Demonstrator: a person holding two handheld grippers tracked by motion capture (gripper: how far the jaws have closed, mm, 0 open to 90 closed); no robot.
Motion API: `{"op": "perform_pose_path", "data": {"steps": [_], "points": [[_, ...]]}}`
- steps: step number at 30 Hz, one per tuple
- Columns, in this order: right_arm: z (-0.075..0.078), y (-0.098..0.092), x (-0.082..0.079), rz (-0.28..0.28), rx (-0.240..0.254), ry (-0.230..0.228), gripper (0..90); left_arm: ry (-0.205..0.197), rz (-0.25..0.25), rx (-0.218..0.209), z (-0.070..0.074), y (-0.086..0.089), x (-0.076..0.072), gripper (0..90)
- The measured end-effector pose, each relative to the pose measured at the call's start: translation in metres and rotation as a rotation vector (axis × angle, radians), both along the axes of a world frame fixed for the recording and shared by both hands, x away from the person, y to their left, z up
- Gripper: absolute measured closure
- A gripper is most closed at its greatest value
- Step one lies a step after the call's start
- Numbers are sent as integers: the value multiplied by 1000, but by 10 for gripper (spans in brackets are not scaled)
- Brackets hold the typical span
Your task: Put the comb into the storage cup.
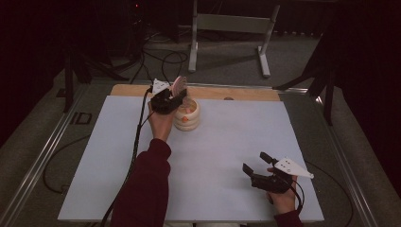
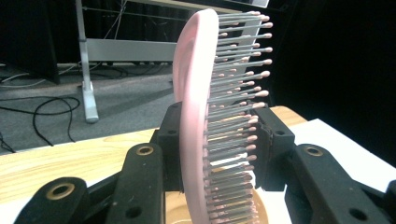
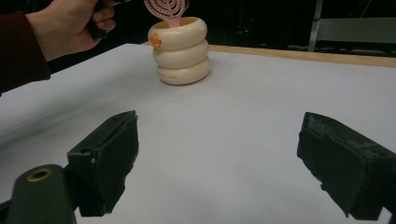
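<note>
A pink hairbrush (image 2: 198, 107) stands upright between the jaws of my left gripper (image 1: 174, 98), which is shut on it. Its bristled head (image 1: 178, 85) rises above a cream ribbed holder (image 1: 187, 115) at the back of the white mat, and its lower end goes down into the holder's mouth (image 3: 177, 22). The holder (image 3: 181, 51) has three stacked rings and an orange spot on its rim. My right gripper (image 1: 254, 163) hovers low over the mat's near right part, open, jaws wide apart with nothing between them (image 3: 219, 163).
The white mat (image 1: 213, 156) covers a wooden table whose bare far edge (image 1: 236, 92) shows behind the holder. A grey metal stand (image 1: 231, 28) and cables lie on the floor beyond. A cable trails from the left gripper along the sleeve.
</note>
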State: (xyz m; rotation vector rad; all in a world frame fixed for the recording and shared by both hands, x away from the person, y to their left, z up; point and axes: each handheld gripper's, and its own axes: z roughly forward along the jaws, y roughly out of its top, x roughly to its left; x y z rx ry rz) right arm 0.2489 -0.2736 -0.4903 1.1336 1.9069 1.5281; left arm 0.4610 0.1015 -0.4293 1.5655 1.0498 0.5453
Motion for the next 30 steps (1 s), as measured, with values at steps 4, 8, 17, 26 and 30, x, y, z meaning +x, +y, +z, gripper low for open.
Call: {"op": "perform_pose_path", "data": {"steps": [4, 8, 17, 26, 30], "points": [[0, 0, 0, 1, -3, -2, 126, 2, -2, 14, 1, 2, 0, 620], [0, 0, 0, 1, -2, -1, 126, 2, -1, 30, 1, 3, 0, 615], [0, 0, 0, 2, -2, 1, 126, 12, 5, 51, 1, 9, 1, 609], [-1, 1, 0, 2, -2, 1, 127, 19, 4, 56, 0, 11, 1, 598], [-1, 1, 0, 3, -4, 1, 127, 23, 7, 62, 0, 13, 1, 591]]}}
